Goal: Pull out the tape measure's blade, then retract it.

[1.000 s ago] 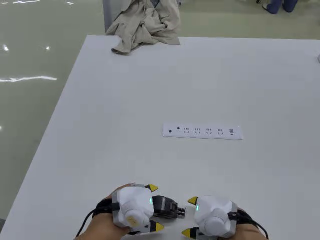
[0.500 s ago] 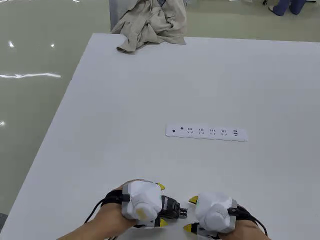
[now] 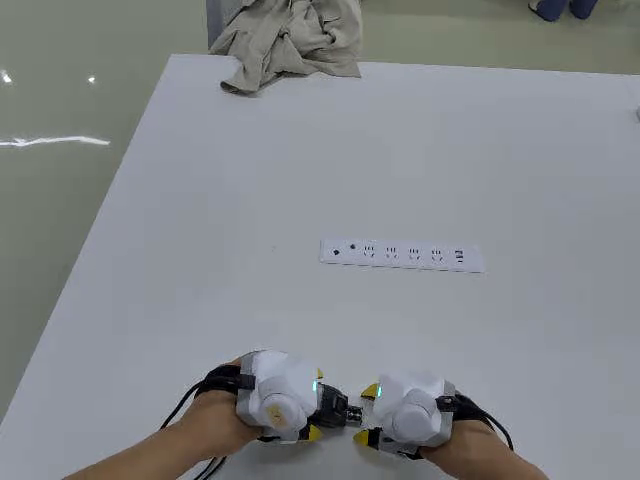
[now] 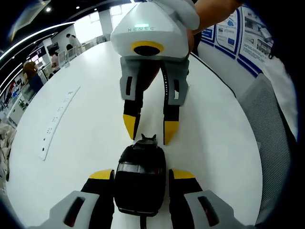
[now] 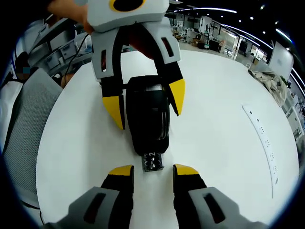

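A black tape measure (image 3: 337,408) lies near the table's front edge, with my left gripper (image 3: 316,405) shut on its body. In the left gripper view the case (image 4: 140,181) sits squeezed between my two yellow-tipped jaws. My right gripper (image 3: 365,413) faces it from the right and is open. In the right gripper view the blade's metal end tab (image 5: 152,162) sticks out of the case (image 5: 148,114), and the right gripper (image 5: 153,170) has one yellow tip on each side of that tab, not pinching it. No length of blade is drawn out.
A white power strip (image 3: 402,255) lies mid-table, beyond the grippers. A crumpled beige cloth (image 3: 285,40) sits at the far left corner. The white table (image 3: 200,250) ends close on the left and at the front. A grey mesh chair (image 5: 26,138) stands beside the table.
The right gripper has moved left, closer to the tape measure, so its tips now flank the blade's tab. The left gripper still holds the case. The head camera has shifted.
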